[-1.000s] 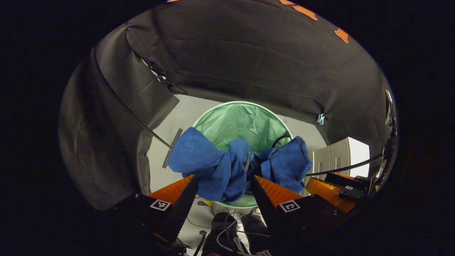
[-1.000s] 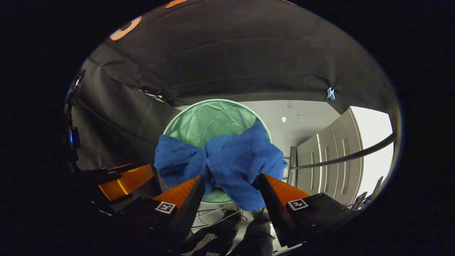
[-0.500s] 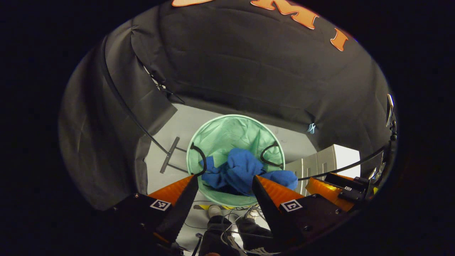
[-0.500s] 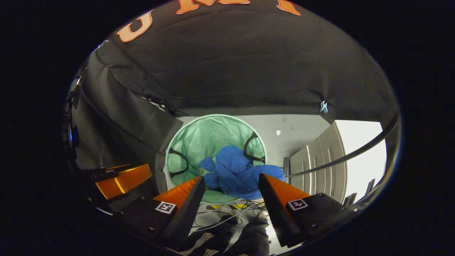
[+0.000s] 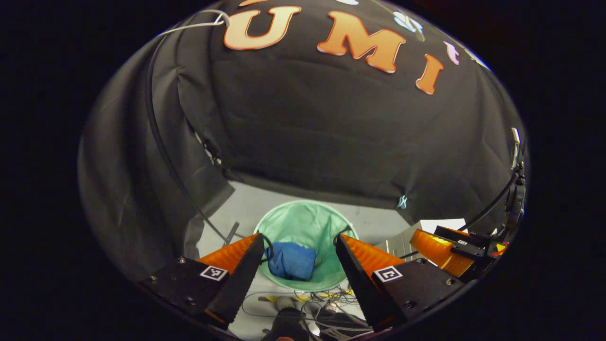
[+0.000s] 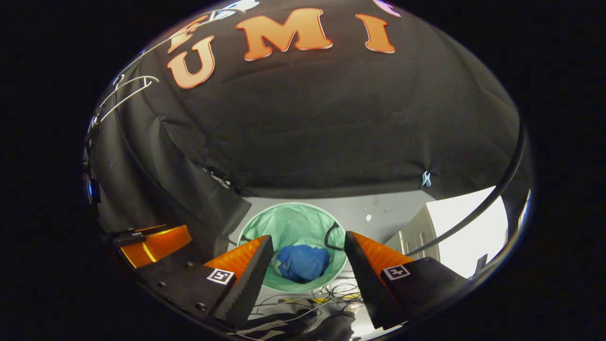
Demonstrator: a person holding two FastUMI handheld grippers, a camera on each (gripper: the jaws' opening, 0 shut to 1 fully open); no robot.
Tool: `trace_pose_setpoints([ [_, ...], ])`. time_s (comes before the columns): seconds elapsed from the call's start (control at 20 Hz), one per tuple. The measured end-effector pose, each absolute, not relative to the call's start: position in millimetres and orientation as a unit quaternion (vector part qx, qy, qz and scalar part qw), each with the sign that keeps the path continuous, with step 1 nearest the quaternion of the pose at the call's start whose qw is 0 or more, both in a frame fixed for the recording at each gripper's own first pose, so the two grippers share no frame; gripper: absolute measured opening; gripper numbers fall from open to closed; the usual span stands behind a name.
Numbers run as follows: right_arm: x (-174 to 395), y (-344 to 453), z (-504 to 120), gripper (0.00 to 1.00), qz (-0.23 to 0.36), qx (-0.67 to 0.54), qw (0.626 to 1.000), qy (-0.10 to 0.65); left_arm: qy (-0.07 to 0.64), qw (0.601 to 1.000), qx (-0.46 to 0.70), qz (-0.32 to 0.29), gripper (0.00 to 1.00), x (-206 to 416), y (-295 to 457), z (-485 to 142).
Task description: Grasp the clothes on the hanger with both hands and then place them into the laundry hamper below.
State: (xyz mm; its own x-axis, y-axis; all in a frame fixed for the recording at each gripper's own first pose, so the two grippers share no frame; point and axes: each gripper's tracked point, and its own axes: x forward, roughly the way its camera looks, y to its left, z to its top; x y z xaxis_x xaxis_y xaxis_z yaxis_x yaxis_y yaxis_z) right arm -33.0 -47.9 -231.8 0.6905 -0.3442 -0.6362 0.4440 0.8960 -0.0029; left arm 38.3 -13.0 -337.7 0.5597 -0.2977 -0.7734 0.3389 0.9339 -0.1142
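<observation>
Hovering above the hamper (image 5: 286, 221) — blue clothes (image 5: 291, 261) bunched inside it, below both grippers.
Left gripper (image 5: 298, 255) and right gripper (image 6: 307, 258) spread wide, empty — equally near.

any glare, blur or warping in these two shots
Left gripper view: sharp, dim; strong fisheye bend at the edges; the blue cloth in the hamper is clear. Right gripper view: blown-out white patch at lower right beside the cabinet; same warping.
</observation>
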Motion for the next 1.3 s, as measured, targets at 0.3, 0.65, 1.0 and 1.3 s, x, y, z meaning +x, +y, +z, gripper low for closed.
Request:
trace_pose_setpoints([
  [0.3,-36,-48,-137,0.98,-0.233,0.042,0.944,0.23,0.335,0.914,0.011,-0.228,0.97,41,-33,-237],
  [0.65,-31,-45,-24,0.98,-0.228,-0.008,0.965,0.129,0.26,0.936,-0.011,-0.235,0.96,54,-53,-163],
  [1.0,-52,-18,52,0.89,-0.222,-0.047,0.972,0.06,0.185,0.948,-0.041,-0.256,0.96,61,-62,-90],
  [1.3,-65,5,83,0.98,-0.202,-0.048,0.978,0.016,0.113,0.96,-0.062,-0.249,0.92,65,-58,-36],
])
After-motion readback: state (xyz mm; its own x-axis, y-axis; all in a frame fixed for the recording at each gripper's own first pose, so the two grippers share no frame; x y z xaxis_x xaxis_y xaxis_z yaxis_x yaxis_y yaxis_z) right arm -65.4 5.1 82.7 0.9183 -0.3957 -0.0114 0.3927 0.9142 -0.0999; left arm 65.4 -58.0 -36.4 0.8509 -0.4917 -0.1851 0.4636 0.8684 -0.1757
